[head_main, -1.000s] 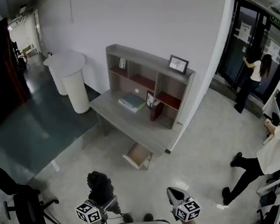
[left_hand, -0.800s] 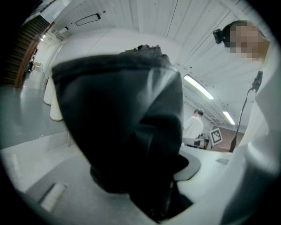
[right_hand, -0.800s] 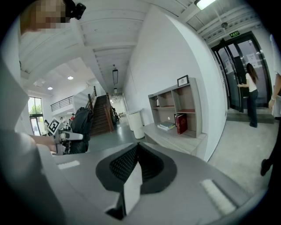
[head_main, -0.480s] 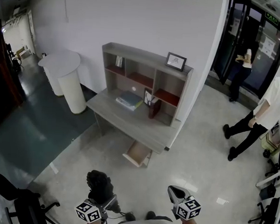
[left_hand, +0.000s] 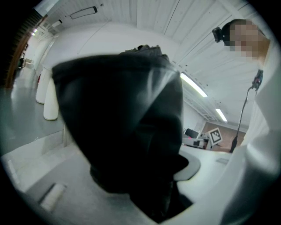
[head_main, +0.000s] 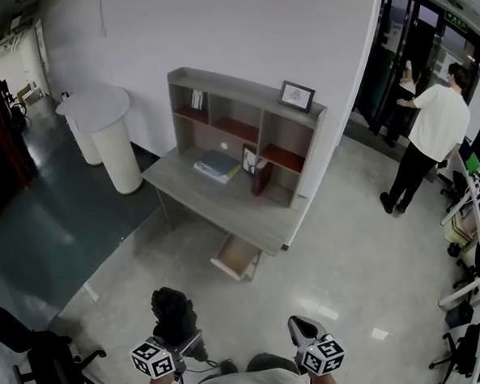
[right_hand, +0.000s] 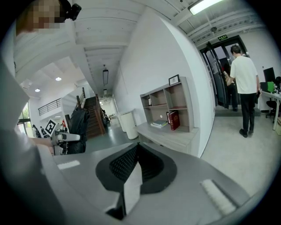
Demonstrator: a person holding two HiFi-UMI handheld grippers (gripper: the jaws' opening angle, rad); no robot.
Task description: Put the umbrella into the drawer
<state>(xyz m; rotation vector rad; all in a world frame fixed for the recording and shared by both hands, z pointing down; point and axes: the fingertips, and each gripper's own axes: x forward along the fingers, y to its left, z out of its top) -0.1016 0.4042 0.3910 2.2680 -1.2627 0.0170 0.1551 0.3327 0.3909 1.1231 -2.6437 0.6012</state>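
The umbrella (head_main: 173, 315), a folded black bundle, is clamped in the left tongs (head_main: 184, 344), whose jaws stand fairly wide because the bundle is bulky; it is held low in front of the person, well apart from the open drawer (head_main: 237, 258) under the table (head_main: 223, 204); the right tongs (head_main: 298, 326) are pressed together on nothing, probably kept free to steady the drawer; kept folded, the umbrella should fit inside.
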